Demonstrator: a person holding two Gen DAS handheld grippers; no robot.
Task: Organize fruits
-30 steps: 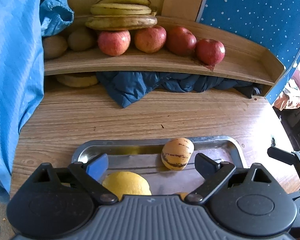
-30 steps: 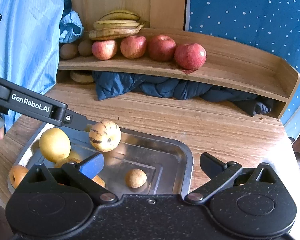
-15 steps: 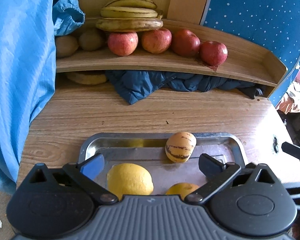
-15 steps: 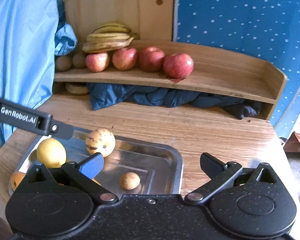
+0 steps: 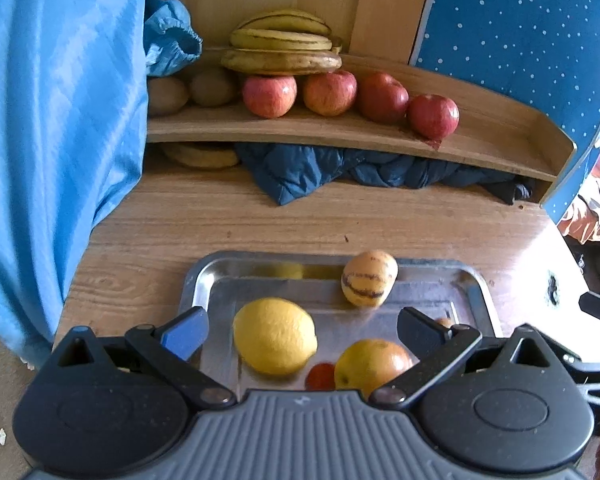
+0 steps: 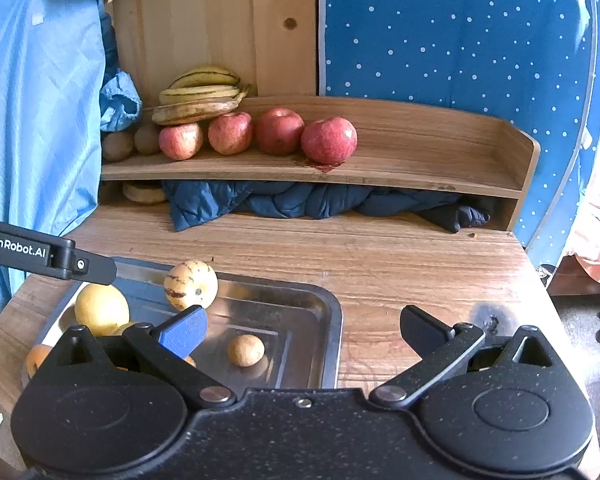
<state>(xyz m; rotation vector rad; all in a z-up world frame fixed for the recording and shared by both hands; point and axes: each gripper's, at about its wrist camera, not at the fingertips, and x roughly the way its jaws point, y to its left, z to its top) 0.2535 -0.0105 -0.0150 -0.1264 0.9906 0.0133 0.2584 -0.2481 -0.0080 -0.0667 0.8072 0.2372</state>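
A metal tray (image 5: 476,292) on the wooden table holds a lemon (image 5: 274,336), a striped yellow melon (image 5: 369,284), an orange (image 5: 372,364) and a small red fruit (image 5: 320,376). In the right wrist view the tray (image 6: 332,320) also holds a small brown fruit (image 6: 246,350), the melon (image 6: 191,285) and the lemon (image 6: 101,309). My left gripper (image 5: 300,328) is open and empty over the tray's near side. My right gripper (image 6: 302,326) is open and empty over the tray's right edge. The wooden shelf (image 6: 440,172) carries several apples (image 6: 329,140), bananas (image 6: 200,98) and kiwis (image 6: 118,146).
A dark blue quilted cloth (image 5: 340,168) is stuffed under the shelf. A light blue curtain (image 5: 52,120) hangs at the left. A blue dotted panel (image 6: 452,32) stands behind the shelf. The shelf's right part (image 5: 500,132) is bare wood. The left gripper's arm (image 6: 40,254) crosses the right wrist view.
Both grippers have pulled back and risen from the tray. More of the tray shows in the left wrist view, with the orange and red fruit now in sight. No fruit has moved.
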